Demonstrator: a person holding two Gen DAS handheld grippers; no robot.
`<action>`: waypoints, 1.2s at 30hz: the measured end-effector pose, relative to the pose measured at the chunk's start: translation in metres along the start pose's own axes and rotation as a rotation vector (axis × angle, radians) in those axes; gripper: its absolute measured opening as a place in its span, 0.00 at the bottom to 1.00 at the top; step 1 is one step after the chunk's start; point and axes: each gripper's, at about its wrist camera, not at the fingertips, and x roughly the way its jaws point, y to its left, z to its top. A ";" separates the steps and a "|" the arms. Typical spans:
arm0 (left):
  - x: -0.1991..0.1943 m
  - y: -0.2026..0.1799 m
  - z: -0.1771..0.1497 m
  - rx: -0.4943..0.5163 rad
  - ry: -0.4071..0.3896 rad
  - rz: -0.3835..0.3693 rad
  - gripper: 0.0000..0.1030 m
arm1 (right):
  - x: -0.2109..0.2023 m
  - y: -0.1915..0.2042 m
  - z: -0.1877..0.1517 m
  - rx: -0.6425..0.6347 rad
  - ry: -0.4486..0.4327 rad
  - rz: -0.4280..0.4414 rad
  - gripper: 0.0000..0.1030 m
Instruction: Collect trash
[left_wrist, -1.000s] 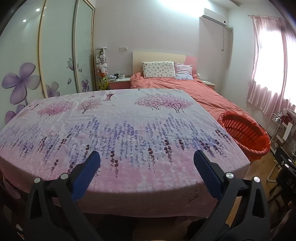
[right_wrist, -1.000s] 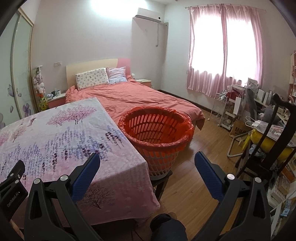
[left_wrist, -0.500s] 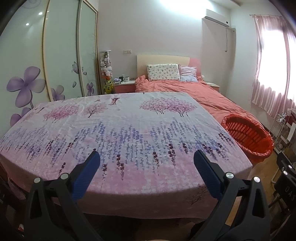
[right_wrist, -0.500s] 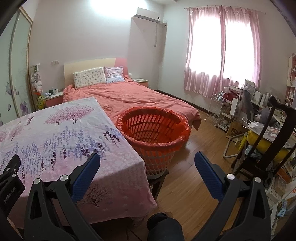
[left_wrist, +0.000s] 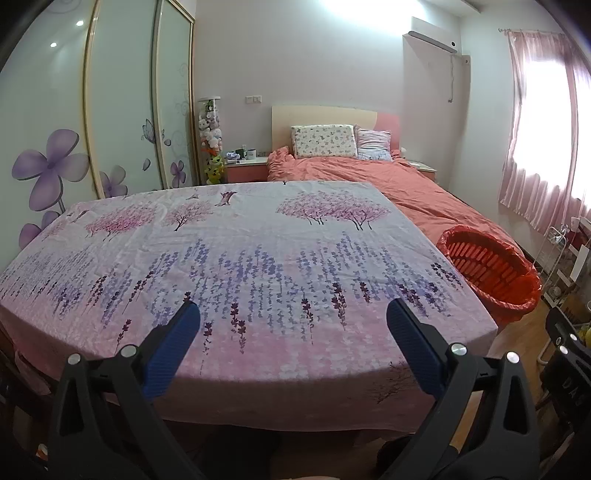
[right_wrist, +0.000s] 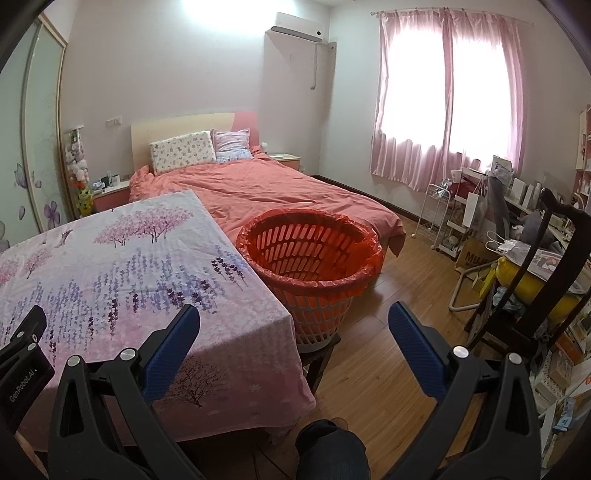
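Observation:
An orange slotted basket lined with a red bag (right_wrist: 310, 254) stands on a low stool at the right end of the table; in the left wrist view the basket (left_wrist: 487, 269) shows at the right. The table wears a pink and purple flowered cloth (left_wrist: 240, 258), and I see no trash on the cloth. My left gripper (left_wrist: 293, 321) is open above the table's near edge, holding nothing. My right gripper (right_wrist: 293, 323) is open too, in front of the table corner and the basket.
A bed with a salmon cover (right_wrist: 277, 188) lies behind the table and basket. Sliding wardrobe doors (left_wrist: 110, 110) line the left wall. At the right stand a white rack (right_wrist: 443, 218), a dark wooden chair (right_wrist: 535, 280) and desk clutter. A person's knee (right_wrist: 328, 450) shows below.
Both views have drawn back and up slightly from the table, so the basket looks a little smaller. Both grippers stay open and hold nothing.

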 end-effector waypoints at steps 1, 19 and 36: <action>-0.001 0.000 0.000 -0.001 -0.001 -0.001 0.96 | -0.001 0.000 0.000 0.001 -0.001 0.000 0.98; -0.011 -0.003 0.002 -0.004 -0.017 -0.011 0.96 | -0.005 -0.003 0.001 0.012 -0.009 0.007 0.98; -0.009 -0.002 0.002 -0.006 -0.001 -0.010 0.96 | -0.008 -0.002 0.001 0.012 -0.008 0.008 0.98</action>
